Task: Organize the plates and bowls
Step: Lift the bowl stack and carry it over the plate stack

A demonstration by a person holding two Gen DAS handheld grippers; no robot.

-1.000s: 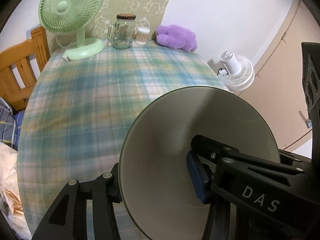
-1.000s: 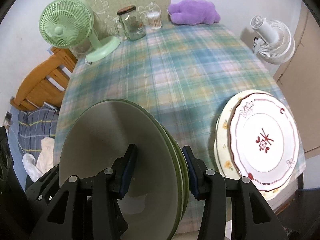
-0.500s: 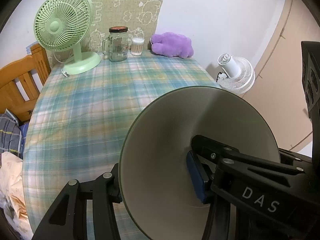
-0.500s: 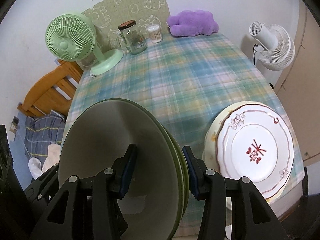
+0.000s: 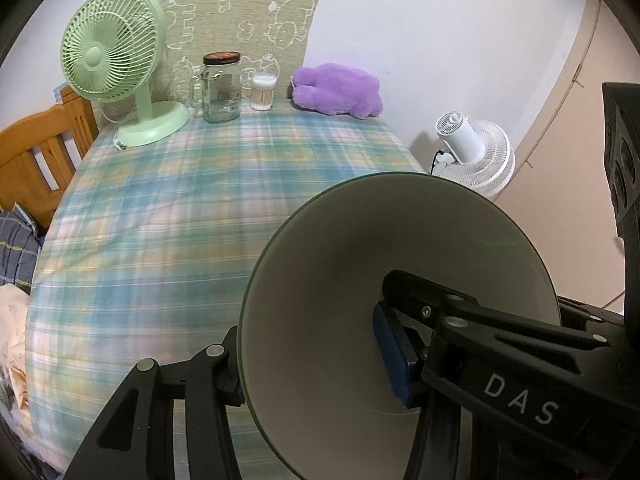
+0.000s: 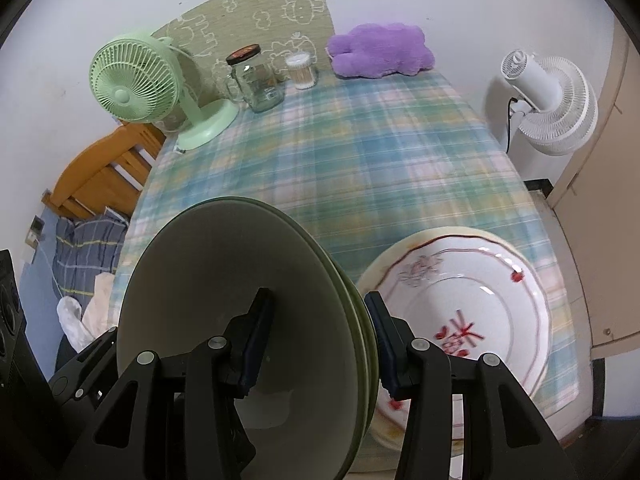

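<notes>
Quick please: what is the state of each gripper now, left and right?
Left gripper: closed on the rim of the green bowls.
Right gripper: closed on the same stack's opposite rim.

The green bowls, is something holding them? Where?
Yes. Both hand-held grippers hold the stacked green bowls by the rim, on opposite sides. On each of the left and right, one finger is inside the top bowl and one outside the stack.

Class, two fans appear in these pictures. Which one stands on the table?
The green fan, at the table's far left corner beside the glass jar. The white fan stands off the table, beyond its right edge.
</notes>
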